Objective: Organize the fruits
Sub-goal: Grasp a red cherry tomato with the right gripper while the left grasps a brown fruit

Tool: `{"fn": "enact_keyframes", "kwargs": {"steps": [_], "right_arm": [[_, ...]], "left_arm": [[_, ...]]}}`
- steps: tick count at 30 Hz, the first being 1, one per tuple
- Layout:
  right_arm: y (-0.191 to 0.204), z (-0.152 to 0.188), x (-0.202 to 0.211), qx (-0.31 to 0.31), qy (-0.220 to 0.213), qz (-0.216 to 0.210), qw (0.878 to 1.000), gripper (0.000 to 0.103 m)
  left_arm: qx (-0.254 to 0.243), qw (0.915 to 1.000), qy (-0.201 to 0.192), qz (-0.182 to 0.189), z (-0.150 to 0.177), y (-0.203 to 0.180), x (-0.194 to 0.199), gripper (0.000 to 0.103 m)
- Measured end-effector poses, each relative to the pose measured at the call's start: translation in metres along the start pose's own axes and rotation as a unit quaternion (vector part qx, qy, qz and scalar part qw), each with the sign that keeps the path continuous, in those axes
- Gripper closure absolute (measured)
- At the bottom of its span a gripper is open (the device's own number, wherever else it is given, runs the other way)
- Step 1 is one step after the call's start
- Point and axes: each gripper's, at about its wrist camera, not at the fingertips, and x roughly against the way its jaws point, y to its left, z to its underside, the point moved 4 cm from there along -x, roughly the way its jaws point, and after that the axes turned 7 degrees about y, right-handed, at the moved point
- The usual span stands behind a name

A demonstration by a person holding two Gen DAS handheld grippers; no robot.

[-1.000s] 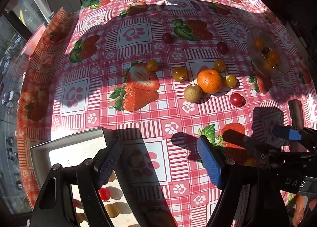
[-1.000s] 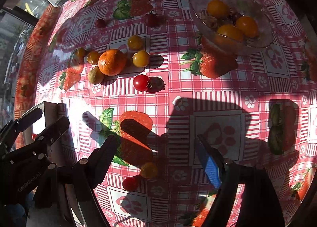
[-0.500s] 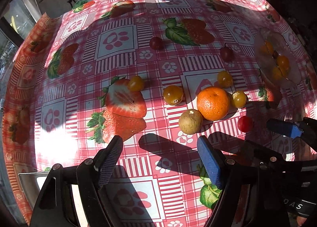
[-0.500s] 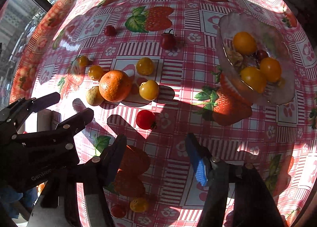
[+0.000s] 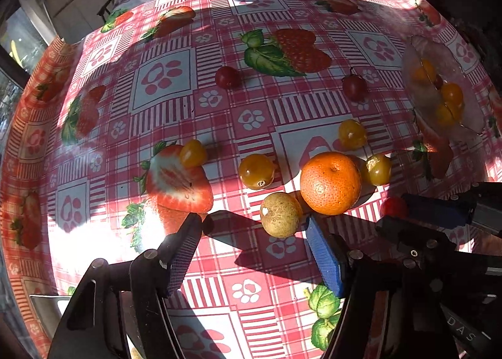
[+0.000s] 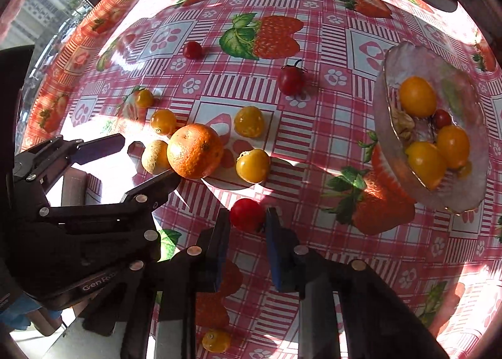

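Observation:
My right gripper point(image 6: 246, 218) is closed around a red cherry tomato point(image 6: 247, 214) on the tablecloth. My left gripper point(image 5: 252, 227) is open, its fingers straddling a brownish round fruit point(image 5: 280, 214) beside an orange point(image 5: 330, 182). Yellow tomatoes point(image 5: 256, 171) and dark red ones point(image 5: 227, 77) lie scattered beyond. A glass bowl point(image 6: 389, 76) at the right holds yellow fruits point(image 6: 417, 96). The orange point(image 6: 194, 150) and the left gripper point(image 6: 125, 158) show in the right wrist view too.
A strawberry-print checked tablecloth point(image 5: 163, 76) covers the round table. A white tray corner point(image 5: 47, 304) shows at the lower left of the left wrist view. One yellow tomato point(image 6: 216, 340) lies near the table's front edge. Chairs stand beyond the far edge.
Both grippers moved forward toward the fruit cluster. The right gripper's fingers narrowed from wide open onto the red tomato. The left gripper left the tray and reached the brownish fruit.

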Motion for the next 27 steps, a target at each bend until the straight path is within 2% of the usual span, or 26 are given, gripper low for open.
{"fn": "enact_keyframes", "kwargs": {"steps": [2,4,8,9,15,27], "right_arm": [[-0.003,0.003,0.001,-0.009,0.002,-0.008,1.000,0.079],[-0.005,0.006,0.003,-0.010,0.001,-0.011,1.000,0.079],[-0.011,0.012,0.006,-0.018,0.000,-0.018,1.000,0.079],[-0.012,0.014,0.007,-0.023,0.000,-0.021,1.000,0.079],[-0.019,0.025,0.015,-0.047,-0.001,-0.035,0.998,0.079],[-0.012,0.067,0.021,-0.085,0.019,-0.060,0.994,0.079]], "left_arm": [[-0.001,1.0000,-0.002,-0.001,-0.002,-0.002,0.000,0.035],[0.000,1.0000,-0.006,0.004,-0.003,-0.003,0.001,0.043],[-0.008,0.9998,-0.007,0.020,-0.005,-0.010,0.004,0.070],[-0.014,0.9997,-0.007,0.018,-0.005,-0.012,0.004,0.073],[-0.005,0.9994,-0.001,0.033,0.003,-0.012,0.008,0.073],[0.016,0.9981,0.006,0.058,0.059,-0.006,0.036,0.073]]}}
